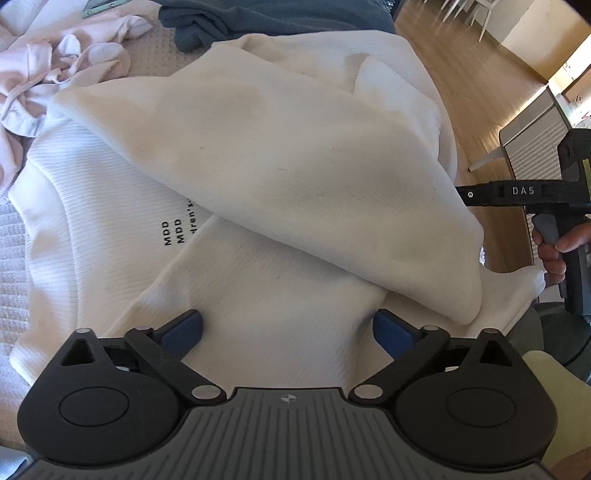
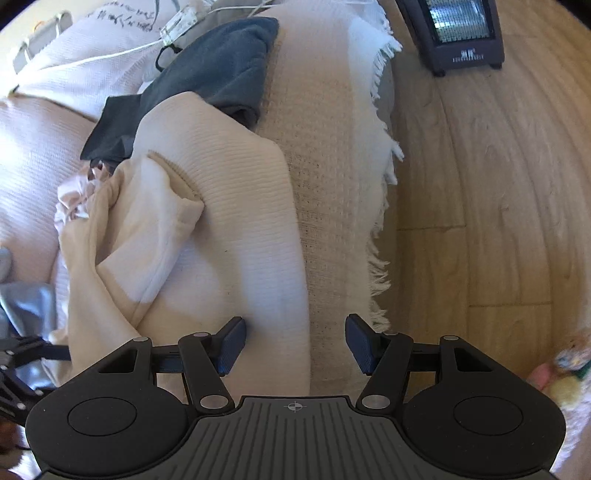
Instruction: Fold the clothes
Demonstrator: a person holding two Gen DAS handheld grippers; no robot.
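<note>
one white ribbed top (image 1: 280, 177) lies part-folded, beside one dark blue garment (image 2: 207, 70) and one pink garment (image 1: 44, 74). left gripper (image 1: 288, 332) and right gripper (image 2: 295, 343) both gape apart, empty.

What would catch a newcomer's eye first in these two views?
The cream sweater, half folded over itself across the middle of the left wrist view, with black lettering peeking out at its left. Then the left gripper, jaws wide open just above the sweater. In the right wrist view, a dark blue garment lies beyond the sweater, and a heater stands on the wooden floor, top right.
</note>
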